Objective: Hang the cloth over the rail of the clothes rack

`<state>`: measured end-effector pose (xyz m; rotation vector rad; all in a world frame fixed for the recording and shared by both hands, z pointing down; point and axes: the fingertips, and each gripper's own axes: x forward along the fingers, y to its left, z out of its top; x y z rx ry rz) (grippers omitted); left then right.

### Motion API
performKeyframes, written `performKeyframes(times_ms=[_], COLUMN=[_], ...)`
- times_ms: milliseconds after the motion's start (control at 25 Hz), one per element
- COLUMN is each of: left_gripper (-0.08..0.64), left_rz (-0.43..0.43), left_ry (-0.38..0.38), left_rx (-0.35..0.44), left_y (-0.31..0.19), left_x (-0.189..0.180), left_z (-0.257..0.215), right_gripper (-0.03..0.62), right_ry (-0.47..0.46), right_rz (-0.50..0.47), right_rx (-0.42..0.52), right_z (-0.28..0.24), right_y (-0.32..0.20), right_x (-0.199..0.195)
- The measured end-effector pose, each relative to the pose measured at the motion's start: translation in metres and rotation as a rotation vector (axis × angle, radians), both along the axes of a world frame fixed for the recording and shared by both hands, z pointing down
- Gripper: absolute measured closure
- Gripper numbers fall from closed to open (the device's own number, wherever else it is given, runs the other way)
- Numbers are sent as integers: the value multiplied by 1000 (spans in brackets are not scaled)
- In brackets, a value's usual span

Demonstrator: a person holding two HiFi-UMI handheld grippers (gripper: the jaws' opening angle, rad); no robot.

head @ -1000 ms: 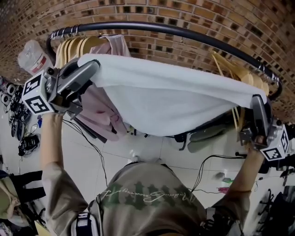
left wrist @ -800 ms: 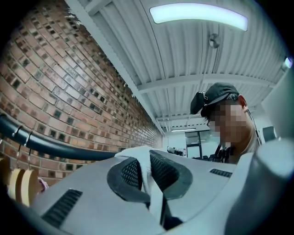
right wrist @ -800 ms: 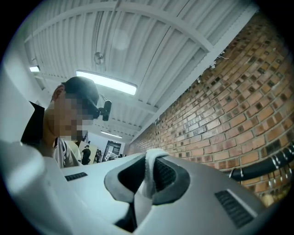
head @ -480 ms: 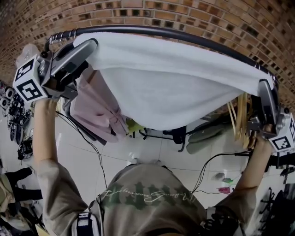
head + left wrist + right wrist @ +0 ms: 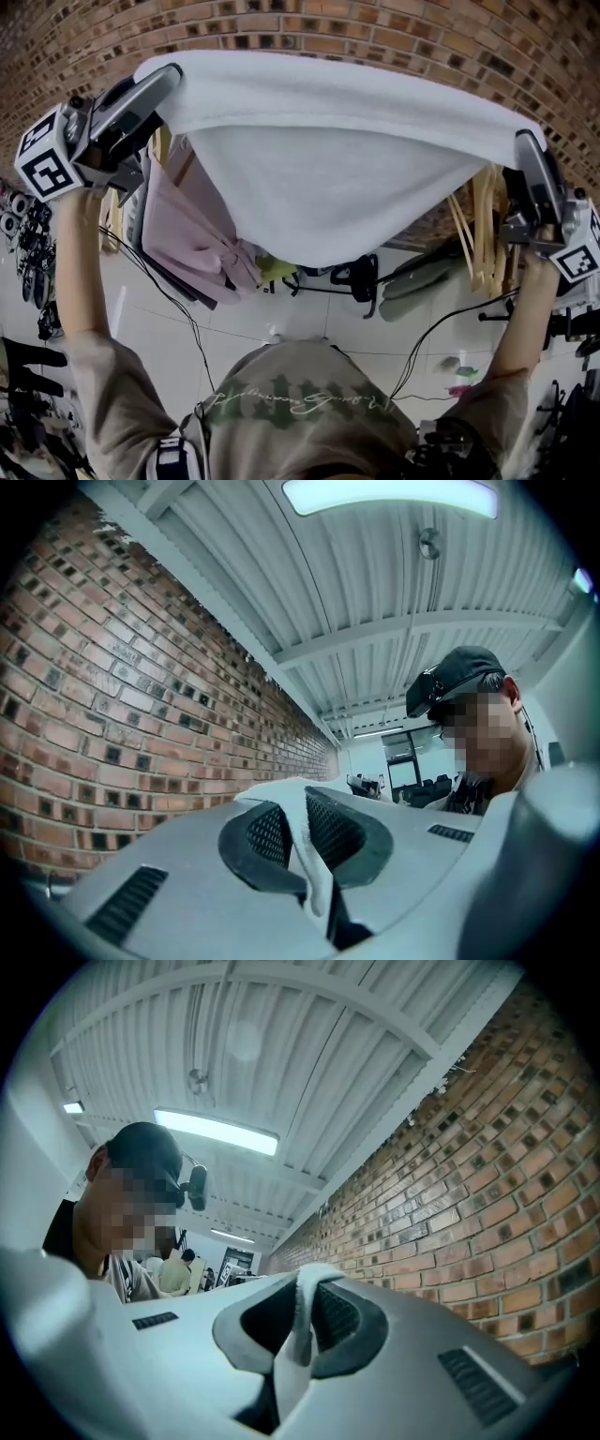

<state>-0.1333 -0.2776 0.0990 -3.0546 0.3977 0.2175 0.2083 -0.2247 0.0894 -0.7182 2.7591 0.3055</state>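
Both hand-held grippers sit higher than 1 s ago, and the white soft terry-like cloth is up with them. Its top edge now covers the spot where the dark curved metal rail showed, so the rail is out of sight in the head view.

The left hand-held gripper is clamped on 1 top corner of the cloth. The left gripper view shows a white fold pinched between the 2 ribbed dark pads. The right hand-held gripper is clamped on the other top corner, with the same white fold between its pads.

The cloth hangs spread between the 2 grips in front of the red brick wall. Its top edge is fairly taut and thick, maybe rolled or doubled, and the middle sags in a rounded belly.

Handling guess:
- Limp, no stiffness, light to moderate weight, not fragile.
- The fuzzy nap should not slip in ribbed pads.
- The top corners are the right hold: they keep the cloth wide and leave the lower edge free to drop over the rail.

Also in view:
- A pale pink thin garment hanging at left.
- Light wooden hangers at right, rigid and smooth.
- A glossy white tiled floor below.
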Motion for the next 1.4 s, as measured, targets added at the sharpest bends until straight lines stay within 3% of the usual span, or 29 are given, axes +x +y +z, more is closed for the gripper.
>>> performKeyframes(times_ms=[320, 960, 1400], left_gripper=[543, 543, 543], left_rz=[-8, -23, -21], left_ry=[-6, -34, -9], left_rx=[13, -26, -76], left_y=[-11, -46, -77], left_x=[4, -1, 0], left_z=[-16, -35, -40], right_gripper=[568, 568, 568], right_ry=[15, 59, 74], right_rz=[3, 7, 26], right_rx=[-10, -29, -45], right_z=[-12, -32, -43], right_y=[-20, -54, -85], right_x=[0, -4, -4])
